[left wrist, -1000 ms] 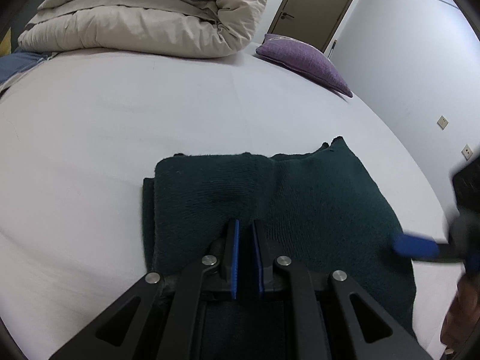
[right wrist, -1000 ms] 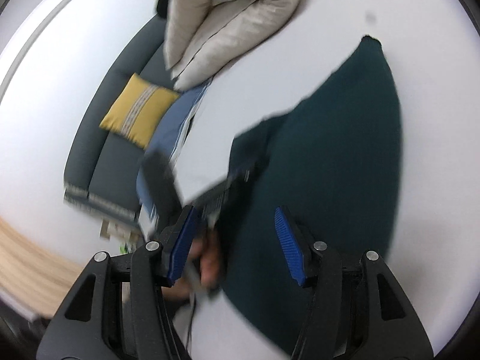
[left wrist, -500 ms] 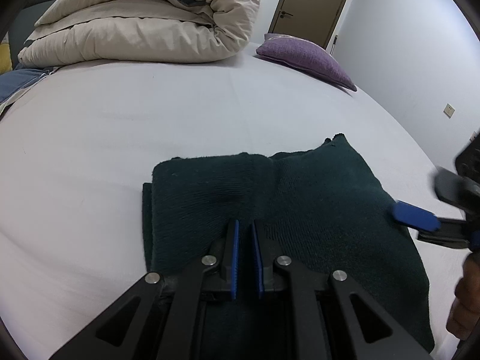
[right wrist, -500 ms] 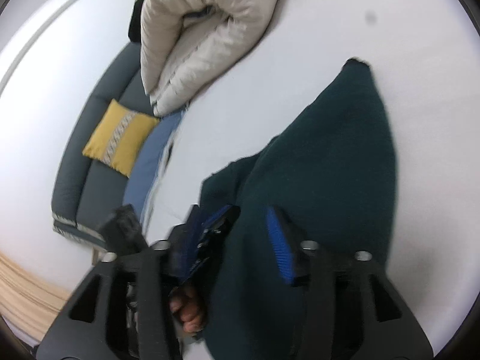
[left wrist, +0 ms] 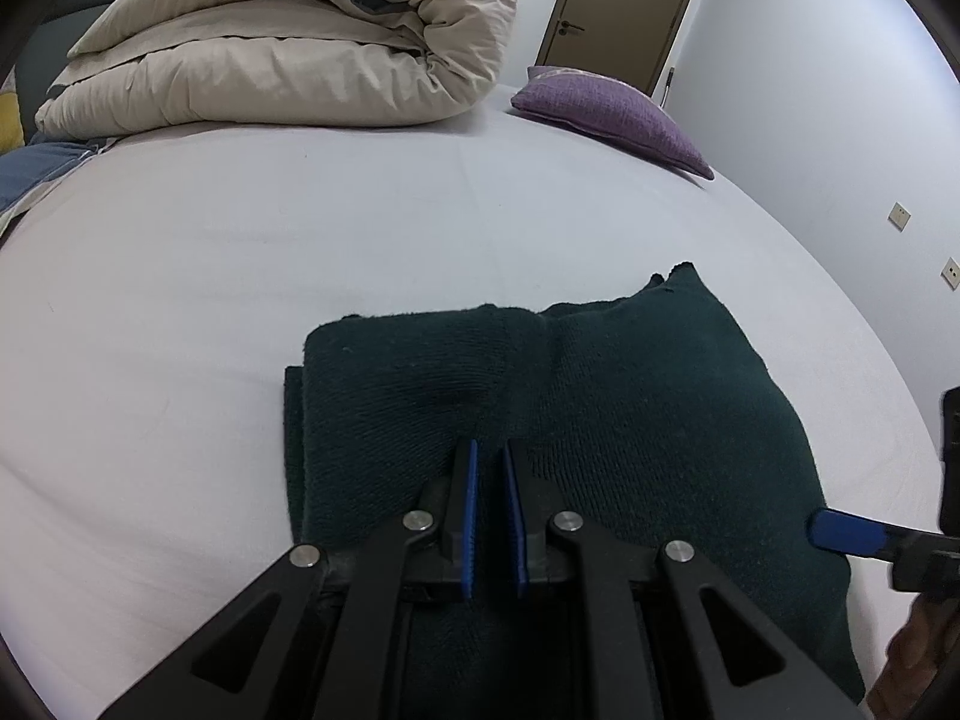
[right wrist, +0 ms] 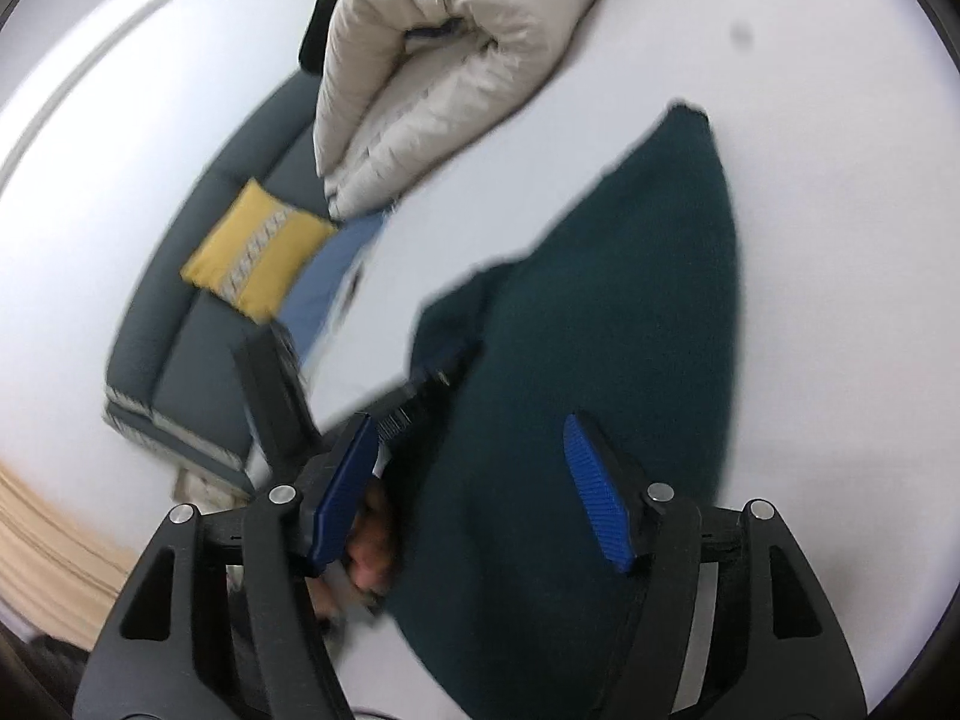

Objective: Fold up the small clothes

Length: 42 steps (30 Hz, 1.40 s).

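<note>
A dark green knit garment (left wrist: 600, 408) lies folded on the white bed (left wrist: 300, 228), with one flap laid over its left half. My left gripper (left wrist: 489, 462) hovers low over the garment's near edge, jaws nearly closed with a narrow empty gap. My right gripper (right wrist: 474, 450) is open and empty above the same garment (right wrist: 630, 300). One blue pad (left wrist: 846, 531) of the right gripper shows at the garment's right edge in the left wrist view. The left gripper appears blurred at the garment's left side (right wrist: 408, 402) in the right wrist view.
A rolled beige duvet (left wrist: 288, 48) and a purple pillow (left wrist: 606, 114) lie at the far end of the bed. A grey sofa (right wrist: 204, 324) with a yellow cushion (right wrist: 258, 252) stands beside the bed. A door (left wrist: 624, 6) and wall lie beyond.
My right gripper has swung about over the garment's right side and dropped lower in the left wrist view. My left gripper has stayed over the near edge. The garment has not moved.
</note>
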Available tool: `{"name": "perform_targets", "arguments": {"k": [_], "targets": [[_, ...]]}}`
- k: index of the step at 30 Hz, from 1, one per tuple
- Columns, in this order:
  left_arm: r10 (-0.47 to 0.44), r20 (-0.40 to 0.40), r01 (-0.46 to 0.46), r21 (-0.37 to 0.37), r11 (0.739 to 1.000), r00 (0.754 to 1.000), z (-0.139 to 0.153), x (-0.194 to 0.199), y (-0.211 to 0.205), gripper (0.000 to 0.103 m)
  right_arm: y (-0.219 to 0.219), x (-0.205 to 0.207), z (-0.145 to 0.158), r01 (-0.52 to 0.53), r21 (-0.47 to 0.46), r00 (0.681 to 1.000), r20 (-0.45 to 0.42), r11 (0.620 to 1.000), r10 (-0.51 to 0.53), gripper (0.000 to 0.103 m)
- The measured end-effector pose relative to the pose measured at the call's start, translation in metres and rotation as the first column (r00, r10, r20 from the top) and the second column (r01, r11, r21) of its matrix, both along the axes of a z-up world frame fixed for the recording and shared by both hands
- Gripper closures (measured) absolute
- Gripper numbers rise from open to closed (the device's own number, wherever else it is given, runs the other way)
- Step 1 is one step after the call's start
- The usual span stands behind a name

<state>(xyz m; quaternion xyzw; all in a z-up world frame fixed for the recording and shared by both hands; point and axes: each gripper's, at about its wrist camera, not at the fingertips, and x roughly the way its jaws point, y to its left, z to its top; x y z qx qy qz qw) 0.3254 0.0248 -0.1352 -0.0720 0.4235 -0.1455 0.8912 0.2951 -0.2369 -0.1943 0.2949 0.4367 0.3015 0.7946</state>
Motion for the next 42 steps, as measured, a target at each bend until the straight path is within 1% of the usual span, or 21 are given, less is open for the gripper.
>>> {"name": "perform_targets", "arguments": {"k": [1, 3, 4, 5, 6, 7, 8, 9, 10, 12, 13, 16, 19, 25, 29, 34, 36, 37, 38, 39, 42], "targets": [[0.003, -0.006, -0.003, -0.009, 1.000, 1.000, 0.000, 0.000, 0.000, 0.089, -0.001, -0.006, 0.001, -0.005, -0.018, 1.000, 0.021, 1.000, 0.006, 0.040], [-0.002, -0.037, 0.001, -0.027, 1.000, 0.999, 0.007, -0.002, 0.003, 0.089, -0.006, -0.011, 0.011, 0.023, -0.015, 1.000, 0.005, 1.000, -0.023, 0.039], [0.004, -0.050, -0.005, -0.037, 0.999, 0.999, 0.012, -0.006, 0.007, 0.082, -0.010, -0.014, 0.015, 0.031, -0.009, 1.000, 0.003, 0.999, -0.031, 0.039], [0.029, -0.053, -0.031, -0.031, 0.999, 0.998, 0.020, -0.014, 0.013, 0.066, -0.015, -0.019, 0.025, 0.049, -0.013, 0.999, 0.019, 0.999, -0.049, 0.039], [0.052, -0.035, -0.053, -0.051, 0.997, 0.998, 0.030, -0.026, 0.022, 0.057, -0.020, -0.023, 0.031, 0.061, -0.025, 0.998, 0.034, 0.998, -0.060, 0.038], [0.069, -0.014, -0.070, -0.079, 0.994, 0.998, 0.038, -0.036, 0.032, 0.042, -0.025, -0.028, 0.037, 0.072, -0.040, 0.996, 0.047, 0.997, -0.070, 0.036], [0.098, 0.000, -0.098, -0.099, 0.990, 0.995, 0.044, -0.047, 0.045, 0.031, -0.032, -0.032, 0.040, 0.075, -0.049, 0.996, 0.050, 0.996, -0.072, 0.032], [0.124, -0.003, -0.124, -0.105, 0.987, 0.992, 0.045, -0.054, 0.056, 0.030, -0.038, -0.034, 0.040, 0.080, -0.055, 0.996, 0.041, 0.995, -0.078, 0.029], [0.134, -0.027, -0.136, -0.113, 0.984, 0.991, 0.042, -0.059, 0.067, 0.030, -0.045, -0.036, 0.037, 0.092, -0.060, 0.996, 0.022, 0.994, -0.091, 0.028], [0.120, -0.123, -0.139, -0.158, 0.978, 0.985, 0.026, -0.059, 0.086, 0.032, -0.056, -0.036, 0.028, 0.102, -0.047, 0.994, -0.032, 0.994, -0.104, 0.028], [0.110, -0.178, -0.142, -0.181, 0.973, 0.978, 0.014, -0.059, 0.094, 0.037, -0.061, -0.035, 0.021, 0.104, -0.029, 0.992, -0.066, 0.994, -0.106, 0.028], [0.078, -0.244, -0.139, -0.242, 0.960, 0.967, -0.001, -0.061, 0.103, 0.039, -0.067, -0.030, 0.002, 0.114, -0.004, 0.983, -0.143, 0.993, -0.114, 0.028], [0.005, -0.314, -0.113, -0.327, 0.938, 0.949, -0.015, -0.056, 0.102, 0.039, -0.069, -0.023, -0.021, 0.122, 0.046, 0.970, -0.219, 0.991, -0.109, 0.028], [-0.024, -0.363, -0.120, -0.370, 0.921, 0.931, -0.025, -0.036, 0.104, 0.039, -0.060, -0.007, -0.035, 0.095, 0.092, 0.965, -0.253, 0.991, -0.069, 0.030], [-0.024, -0.386, -0.155, -0.426, 0.891, 0.922, -0.030, -0.033, 0.115, 0.039, -0.042, 0.008, -0.040, 0.050, 0.066, 0.962, -0.272, 0.997, -0.030, 0.031], [-0.036, -0.375, -0.128, -0.403, 0.906, 0.926, -0.030, -0.035, 0.105, 0.032, -0.024, 0.014, -0.043, 0.043, 0.053, 0.962, -0.273, 0.998, -0.027, 0.030], [-0.049, -0.376, -0.109, -0.386, 0.916, 0.925, -0.027, -0.035, 0.097, 0.032, -0.017, 0.013, -0.043, 0.038, 0.041, 0.964, -0.265, 0.998, -0.026, 0.030], [-0.055, -0.373, -0.090, -0.360, 0.929, 0.926, -0.027, -0.031, 0.090, 0.036, -0.015, 0.013, -0.043, 0.038, 0.036, 0.964, -0.264, 0.999, -0.027, 0.031], [-0.063, -0.373, -0.070, -0.332, 0.941, 0.926, -0.026, -0.027, 0.082, 0.050, -0.013, 0.013, -0.042, 0.038, 0.026, 0.964, -0.262, 0.999, -0.030, 0.035], [-0.082, -0.380, -0.054, -0.334, 0.941, 0.921, -0.027, -0.026, 0.077, 0.058, -0.009, 0.013, -0.043, 0.038, 0.002, 0.964, -0.264, 0.999, -0.036, 0.040], [-0.085, -0.382, -0.050, -0.331, 0.942, 0.920, -0.027, -0.023, 0.073, 0.066, -0.005, 0.013, -0.043, 0.037, -0.044, 0.965, -0.259, 0.998, -0.047, 0.050]]}}
